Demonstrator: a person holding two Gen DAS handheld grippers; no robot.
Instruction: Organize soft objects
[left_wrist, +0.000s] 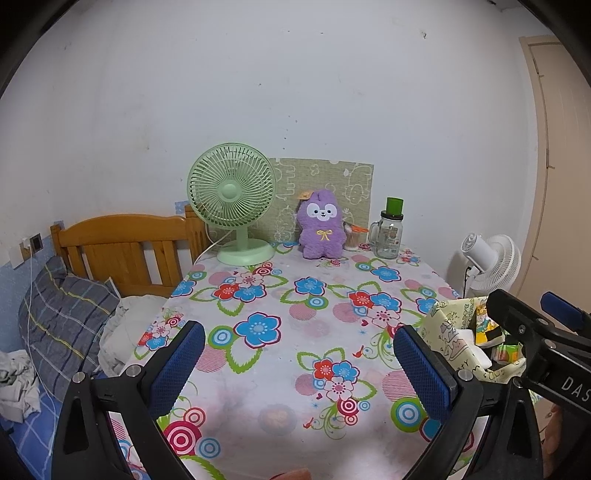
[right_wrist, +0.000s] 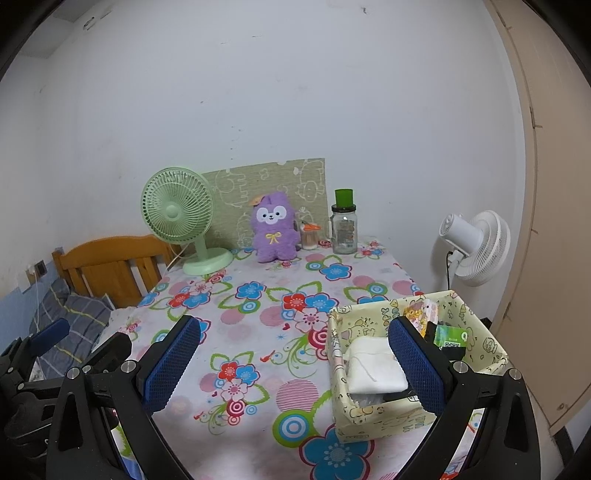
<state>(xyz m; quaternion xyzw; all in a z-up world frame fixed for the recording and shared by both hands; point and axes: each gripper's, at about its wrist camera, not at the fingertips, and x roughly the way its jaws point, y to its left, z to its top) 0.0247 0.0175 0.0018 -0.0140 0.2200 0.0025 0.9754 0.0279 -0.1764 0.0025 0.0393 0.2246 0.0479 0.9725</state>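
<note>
A purple plush toy (left_wrist: 320, 224) sits upright at the far edge of the table, also in the right wrist view (right_wrist: 274, 229). A pale yellow fabric box (right_wrist: 388, 417) stands at the near right of the table and holds a folded white cloth (right_wrist: 373, 365) and small packets (right_wrist: 448, 338); it also shows in the left wrist view (left_wrist: 448, 334). My left gripper (left_wrist: 299, 365) is open and empty above the near table. My right gripper (right_wrist: 295, 365) is open and empty, its right finger (right_wrist: 417, 365) over the box. The right gripper's fingers (left_wrist: 517, 325) show at the left wrist view's right edge.
The table has a floral cloth (left_wrist: 280, 354). At its back stand a green desk fan (left_wrist: 232, 199), a glass jar with a green lid (left_wrist: 389, 232) and a cup of cotton swabs (right_wrist: 309, 236). A white fan (right_wrist: 474, 247) stands right; a wooden bed (left_wrist: 125, 251) lies left.
</note>
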